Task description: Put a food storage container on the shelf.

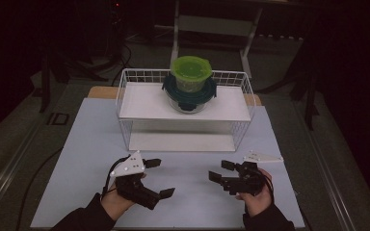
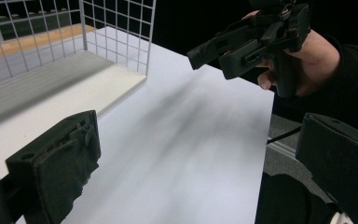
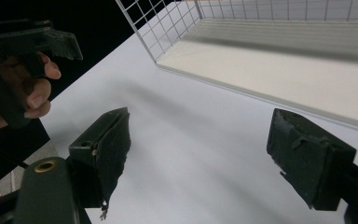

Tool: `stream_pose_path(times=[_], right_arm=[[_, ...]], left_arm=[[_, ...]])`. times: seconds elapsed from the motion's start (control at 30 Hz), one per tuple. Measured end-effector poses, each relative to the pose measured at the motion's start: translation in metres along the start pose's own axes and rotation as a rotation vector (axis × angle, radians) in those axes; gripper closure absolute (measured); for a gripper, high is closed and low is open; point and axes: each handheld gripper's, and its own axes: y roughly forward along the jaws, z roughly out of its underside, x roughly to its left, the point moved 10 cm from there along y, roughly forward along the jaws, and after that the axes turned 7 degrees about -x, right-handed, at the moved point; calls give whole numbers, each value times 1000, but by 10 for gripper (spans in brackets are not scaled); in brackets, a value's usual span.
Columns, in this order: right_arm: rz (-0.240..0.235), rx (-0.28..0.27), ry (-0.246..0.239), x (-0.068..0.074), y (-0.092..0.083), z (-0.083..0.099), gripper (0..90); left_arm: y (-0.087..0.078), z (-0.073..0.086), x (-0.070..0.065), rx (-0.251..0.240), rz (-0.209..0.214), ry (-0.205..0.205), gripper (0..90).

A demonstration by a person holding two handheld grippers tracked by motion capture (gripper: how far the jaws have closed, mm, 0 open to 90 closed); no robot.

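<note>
— Where are the grippers? 
— The left gripper (image 1: pixel 160 178) and right gripper (image 1: pixel 221 170) are hovering over the white surface (image 1: pixel 86 144), jaws gaping, holding nothing.
— And the containers? 
— The stacked containers (image 1: pixel 189 84) are sitting on the wire rack (image 1: pixel 125 96), well apart.

My left gripper (image 1: pixel 160 179) sits at the near left of the pale blue rectangular table mat (image 1: pixel 91 144), and my right gripper (image 1: pixel 221 172) at the near right, the two well apart with bare mat between them. Beyond both, at the far middle of the mat, stands the white wire two-level rack (image 1: pixel 139 103). On its upper shelf, towards the far side, rests the stack of round lidded plastic containers (image 1: pixel 190 84), the green-lidded tub (image 1: pixel 191 71) on top.
</note>
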Motion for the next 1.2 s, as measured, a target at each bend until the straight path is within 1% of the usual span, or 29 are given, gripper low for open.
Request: stream_pose_path(times=[0.1, 0.13, 0.17, 0.23, 0.33, 0.4, 0.43, 0.5, 0.57, 0.6, 0.63, 0.67, 0.73, 0.8, 0.83, 0.87, 0.93, 1.0, 1.1, 1.2], right_arm=[[7, -2, 3, -3, -4, 9, 209], [9, -2, 3, -4, -6, 12, 210], [9, -2, 3, -4, -6, 12, 210], [12, 1, 6, -6, -8, 17, 209], [28, -2, -8, -9, -11, 22, 209], [30, -1, -9, -9, -12, 23, 208], [28, -4, -14, -10, -12, 25, 205], [34, -6, -19, -12, -16, 29, 197], [41, -9, -17, -13, -18, 32, 197], [41, -9, -17, -13, -18, 32, 197], [49, -6, -20, -14, -20, 34, 197], [48, -7, -14, -15, -22, 37, 197], [62, -6, -21, -17, -24, 40, 197], [65, -11, -28, -19, -26, 41, 195], [70, -13, -33, -20, -27, 42, 194], [93, -15, -42, -25, -28, 44, 194], [96, -22, -30, -30, -28, 44, 194], [111, -22, -28, -35, -27, 45, 194], [121, -21, -26, -39, -27, 47, 194], [121, -22, -27, -39, -27, 47, 194]], left_arm=[[-1, 5, -2, -3, 5, -1, 0], [-2, 10, -2, 5, -1, 3, 0], [-2, 10, -2, 5, -1, 3, 0], [-4, 15, -2, 11, -6, 8, 0], [-5, 24, -1, 24, -10, -2, 0], [-6, 26, 0, 25, -11, -5, 0], [-7, 31, 1, 29, -18, -13, 0], [-9, 34, 2, 25, -23, -24, 0], [-10, 39, 3, 29, -37, -16, 0], [-10, 39, 3, 29, -37, -16, 0], [-11, 42, 4, 28, -40, -18, 0], [-12, 44, 5, 31, -41, -20, 0], [-12, 46, 6, 24, -44, -24, 0], [-13, 46, 6, 20, -45, -27, 0], [-14, 48, 9, 11, -59, -28, 0], [-14, 48, 11, 5, -66, -30, 0], [-15, 52, 14, 7, -82, -33, 0], [-15, 54, 18, -7, -106, -36, 0], [-16, 57, 22, -7, -110, -60, 0], [-16, 60, 24, -4, -113, -63, 0]])
